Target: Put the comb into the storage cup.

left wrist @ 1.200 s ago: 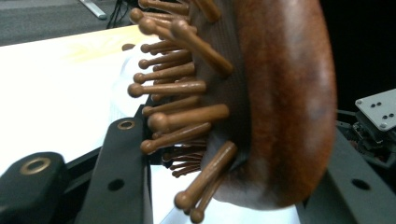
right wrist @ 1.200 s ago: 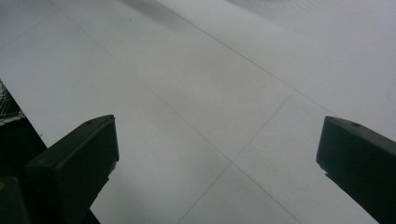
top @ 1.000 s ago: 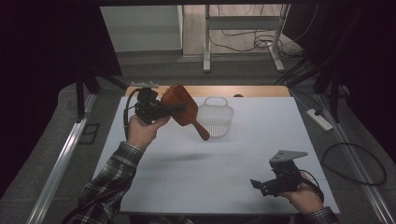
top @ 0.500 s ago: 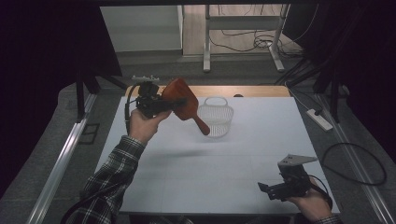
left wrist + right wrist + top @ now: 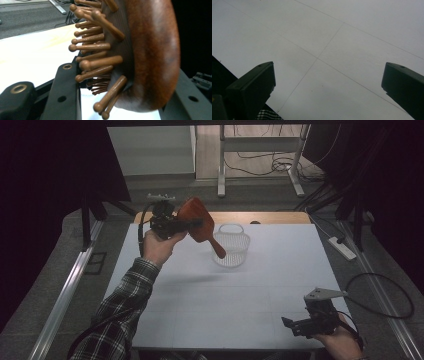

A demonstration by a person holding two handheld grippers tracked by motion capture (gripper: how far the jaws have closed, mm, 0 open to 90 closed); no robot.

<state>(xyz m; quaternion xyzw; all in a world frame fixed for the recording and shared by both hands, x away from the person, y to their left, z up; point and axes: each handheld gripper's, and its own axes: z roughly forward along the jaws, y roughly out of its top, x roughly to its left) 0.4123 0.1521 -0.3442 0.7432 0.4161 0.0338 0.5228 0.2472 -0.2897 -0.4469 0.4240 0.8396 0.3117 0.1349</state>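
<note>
Two grippers, one busy: your left gripper (image 5: 192,224) stays clamped on the brush (image 5: 200,222), lifted slightly toward the basket (image 5: 231,245); your right gripper (image 5: 292,324) idles, jaws apart.

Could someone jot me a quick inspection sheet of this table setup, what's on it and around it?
Surface: white table, wooden strip at the far edge.
Job's things: wooden hairbrush held in the air, handle slanting down toward the white mesh basket.
Clutter: nothing seen.
Grippers: left gripper shut on the hairbrush head, pins showing between its fingers; right gripper open, low at the near right corner.
Cables: power strip and cords on the floor.
Surroundings: dark curtains, grey floor, metal frame legs behind.
</note>
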